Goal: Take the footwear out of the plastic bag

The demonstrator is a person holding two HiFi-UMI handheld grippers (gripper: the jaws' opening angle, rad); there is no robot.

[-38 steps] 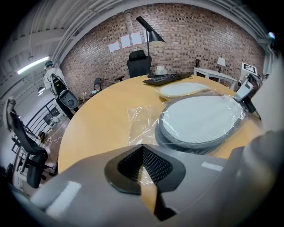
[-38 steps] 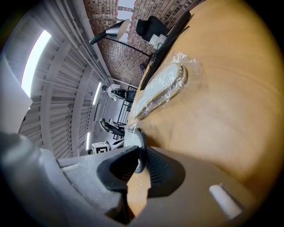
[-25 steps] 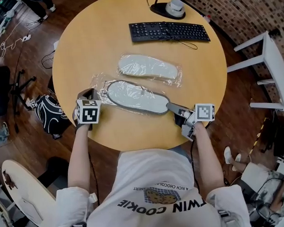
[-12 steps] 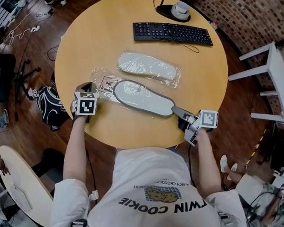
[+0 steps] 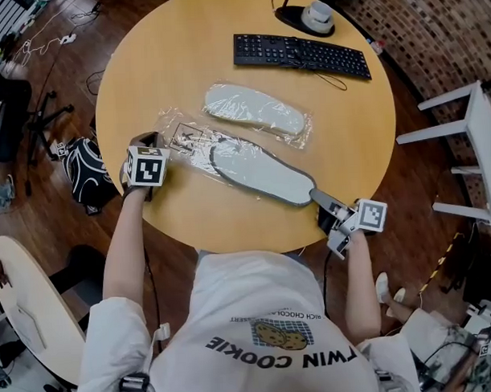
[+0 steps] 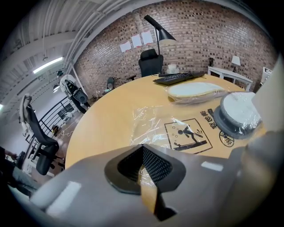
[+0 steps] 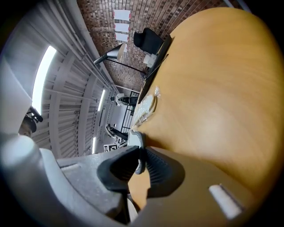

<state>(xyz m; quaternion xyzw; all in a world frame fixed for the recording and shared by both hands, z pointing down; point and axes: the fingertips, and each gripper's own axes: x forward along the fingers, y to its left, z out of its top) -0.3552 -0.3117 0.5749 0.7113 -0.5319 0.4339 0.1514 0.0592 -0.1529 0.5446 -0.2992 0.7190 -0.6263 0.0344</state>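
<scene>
Head view: on the round bench (image 5: 184,41), the left tongs (image 5: 151,142) sit at 9 o'clock, pinching the clear plastic bag (image 5: 187,141). The right tongs (image 5: 322,200), at the 5 o'clock edge, are clamped on the end of the grey-rimmed footwear (image 5: 261,170). Its far end lies under the film and the rest is bare. A second bagged piece (image 5: 254,110) lies near the centre, and a keyboard (image 5: 301,57) sits at 1 o'clock.

Left gripper view: the left tongs (image 6: 144,173) are closed on the film of the plastic bag (image 6: 151,128), with the footwear (image 6: 239,113) at 3 o'clock.

Right gripper view: the right tongs (image 7: 140,164) squeeze the rim of the footwear (image 7: 136,142).
</scene>
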